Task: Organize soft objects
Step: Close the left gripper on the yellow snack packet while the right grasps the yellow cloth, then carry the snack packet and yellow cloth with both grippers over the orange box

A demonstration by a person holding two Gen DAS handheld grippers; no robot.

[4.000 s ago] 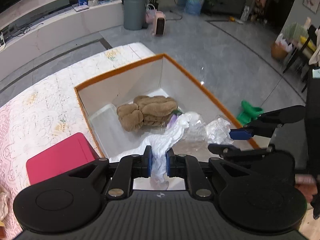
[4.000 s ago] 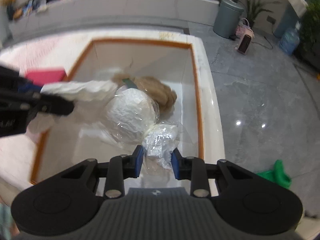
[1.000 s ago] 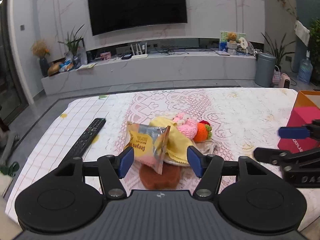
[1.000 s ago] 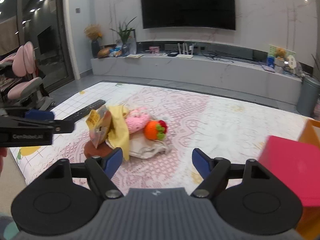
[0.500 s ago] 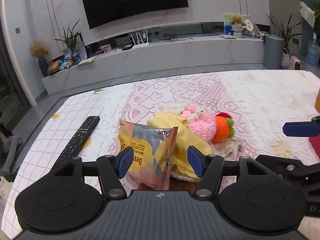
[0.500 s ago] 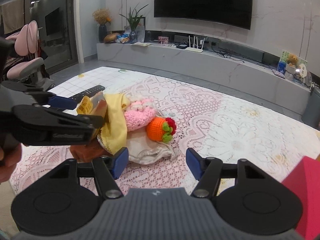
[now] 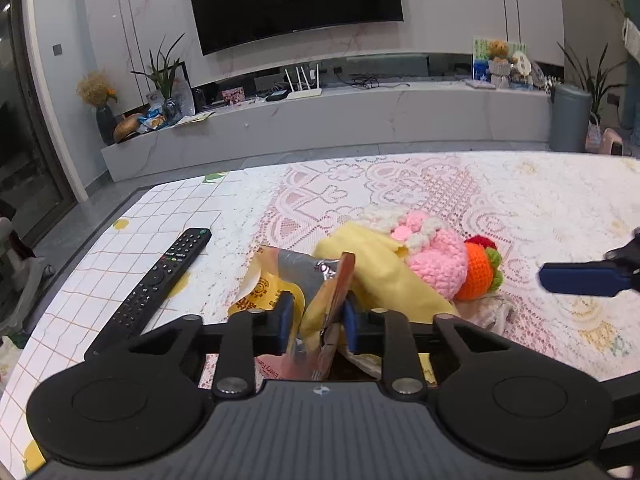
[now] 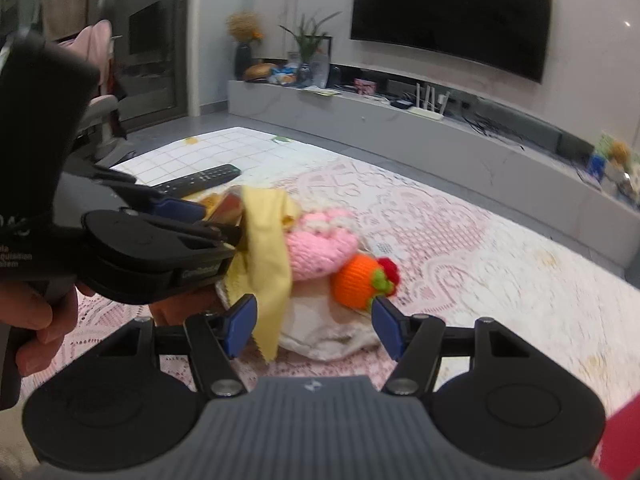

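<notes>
Left tongs (image 7: 316, 317): matte black plastic, 2 fingers tipped with blue pads (image 7: 285, 316). 2 round discs with recessed circular centres are set either side of a ribbed dark grey housing, marked by a small white logo. 2 silver screw heads are seen on the finger arms. Right tongs (image 8: 314, 322): same build, same blue pads, grey ribbed centre, 2 silver screws. White lettering is printed on the left unit's side in the right wrist view; mostly unreadable. A bare hand (image 8: 34, 322) is seen on its black handle; no sleeve is shown.
</notes>
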